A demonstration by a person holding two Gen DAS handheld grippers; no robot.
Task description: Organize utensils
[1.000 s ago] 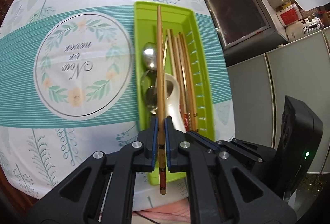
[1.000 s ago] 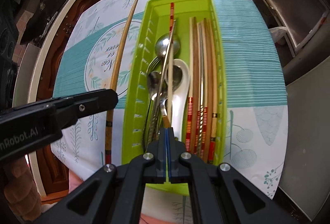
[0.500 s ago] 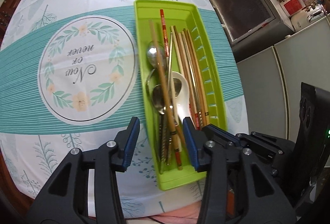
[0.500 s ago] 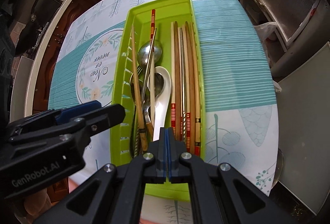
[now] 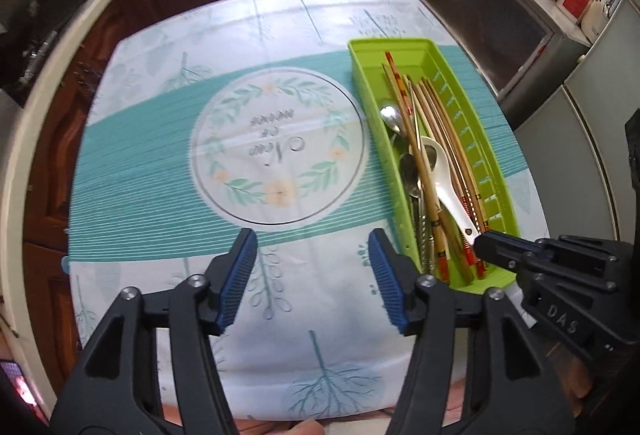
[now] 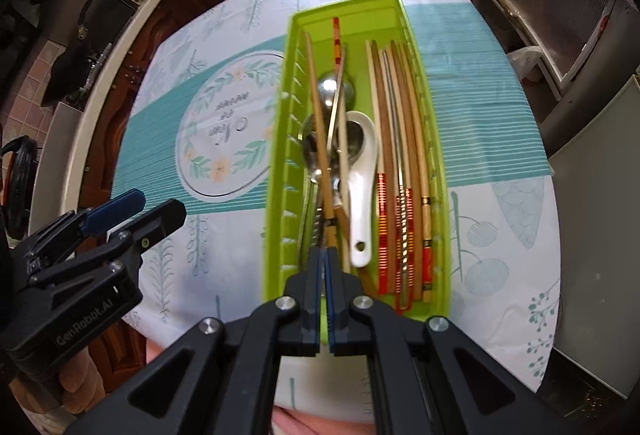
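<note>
Inside green tray, chopsticks, spoons

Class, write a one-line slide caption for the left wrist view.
Left gripper, jaws open, hovers over the patterned tablecloth beside a green utensil tray holding chopsticks, metal spoons and a white ceramic spoon.

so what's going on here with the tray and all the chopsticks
A person is sorting utensils with two handheld claws. The green tray on the tablecloth already holds the chopsticks, metal spoons and a white spoon. The left claw hangs open over bare cloth, holding nothing. The right claw is shut at the tray's near end.
</note>
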